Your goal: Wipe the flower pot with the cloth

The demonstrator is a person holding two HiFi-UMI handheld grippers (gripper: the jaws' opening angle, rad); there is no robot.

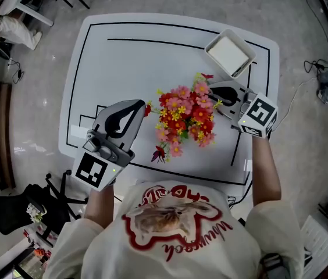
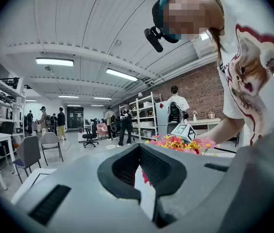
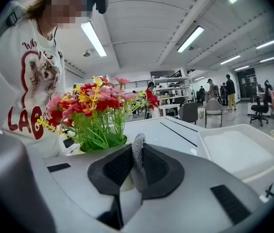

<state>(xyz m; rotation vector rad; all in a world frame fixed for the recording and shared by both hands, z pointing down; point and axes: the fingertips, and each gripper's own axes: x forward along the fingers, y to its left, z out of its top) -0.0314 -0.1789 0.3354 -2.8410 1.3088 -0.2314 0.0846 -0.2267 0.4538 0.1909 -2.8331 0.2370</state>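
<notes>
The flower pot is hidden under its bunch of red, pink and yellow flowers [image 1: 184, 120] in the middle of the white table [image 1: 123, 57]. In the right gripper view the flowers [image 3: 95, 108] stand just beyond the jaws, and only green stems show above the gripper body. My right gripper [image 1: 213, 89] sits at the bunch's right side, shut on a strip of grey cloth [image 3: 138, 154] that sticks up between its pads. To the left of the bunch and apart from it, my left gripper [image 1: 141, 106] has its jaws slightly parted with nothing between them [image 2: 144, 178].
A white square tray [image 1: 230, 52] lies at the table's far right corner, close behind the right gripper. A loose red bloom [image 1: 159, 153] lies on the table near the front edge. Chairs, shelves and people stand around the room.
</notes>
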